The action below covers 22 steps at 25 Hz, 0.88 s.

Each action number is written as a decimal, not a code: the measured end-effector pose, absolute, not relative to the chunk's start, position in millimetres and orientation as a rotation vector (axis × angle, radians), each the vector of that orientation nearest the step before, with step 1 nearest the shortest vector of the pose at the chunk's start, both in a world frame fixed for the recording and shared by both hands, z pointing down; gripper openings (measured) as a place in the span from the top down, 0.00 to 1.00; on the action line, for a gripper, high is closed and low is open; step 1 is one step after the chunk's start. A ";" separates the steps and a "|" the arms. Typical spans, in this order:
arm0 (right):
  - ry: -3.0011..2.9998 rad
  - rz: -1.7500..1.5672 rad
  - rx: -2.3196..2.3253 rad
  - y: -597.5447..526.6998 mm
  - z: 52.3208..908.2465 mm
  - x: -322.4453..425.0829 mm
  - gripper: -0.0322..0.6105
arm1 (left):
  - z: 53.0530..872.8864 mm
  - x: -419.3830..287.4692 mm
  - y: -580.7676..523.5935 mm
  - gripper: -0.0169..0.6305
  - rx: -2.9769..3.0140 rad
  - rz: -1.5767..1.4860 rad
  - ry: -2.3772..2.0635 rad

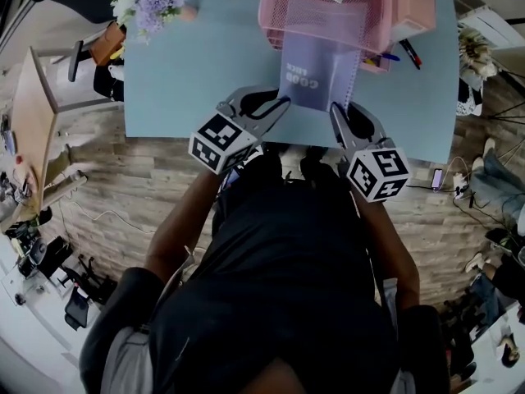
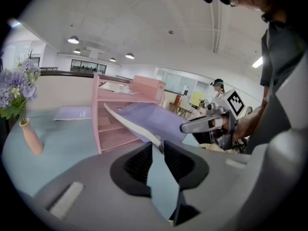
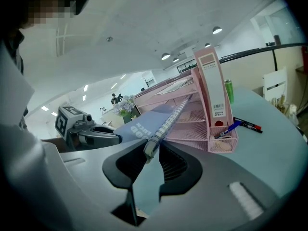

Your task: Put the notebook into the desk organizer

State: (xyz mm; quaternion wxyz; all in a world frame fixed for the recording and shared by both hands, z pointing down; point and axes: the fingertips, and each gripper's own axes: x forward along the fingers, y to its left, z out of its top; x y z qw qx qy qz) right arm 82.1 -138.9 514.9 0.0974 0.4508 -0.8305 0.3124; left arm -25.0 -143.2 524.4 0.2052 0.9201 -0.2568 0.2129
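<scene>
Notebook point(image 1: 316, 72) is off the tabletop point(image 1: 189, 72), carried two-handed, cover up. Its far end is at the mouth of the organizer point(image 1: 328, 15) and its near end hangs over the tabletop's near edge. Head view shows the far edge tucked just under the front lip of a pink mesh tray. I can't tell which tier.

Left gripper point(image 2: 159, 146): jaws nearly closed, pinching the plain near corner of the notebook. Right gripper point(image 3: 151, 150): jaws narrow too, clamped on the near corner at the spiral side. Both grips are right at the corners, so there isn't much bite.

The organizer sits at the tabletop's far edge, toward the right corner. Pens point(image 3: 245, 125) lie at its right end, and a vase point(image 2: 31, 136) stands at the far left corner, well clear.

Step, as I read it: insertion. Transport looks done and the leading edge is lining up with a slot.

Next move calls for:
- keeping both hands level so the notebook stays square to the slot
- pushing away from the near edge until most of the notebook is inside the tray
- watching the spiral side, which could snag on the mesh or the tray lip
- opening the jaws only once the tray carries the weight, since an early release would probably let it tip back out
</scene>
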 end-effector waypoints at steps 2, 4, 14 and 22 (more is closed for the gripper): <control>-2.457 0.927 1.337 -143.4 516.8 81.3 0.83 | 524.5 -25.0 -147.9 0.77 2.563 0.596 -0.715; -2.454 0.927 1.337 -147.8 518.7 80.5 0.83 | 526.1 -26.2 -152.5 0.77 2.560 0.598 -0.716; -2.436 0.899 1.353 -172.9 528.9 81.1 0.83 | 545.5 -34.2 -176.0 0.77 2.527 0.630 -0.746; -2.411 0.886 1.388 -188.4 536.9 83.1 0.83 | 550.7 -36.9 -194.2 0.77 2.494 0.556 -0.780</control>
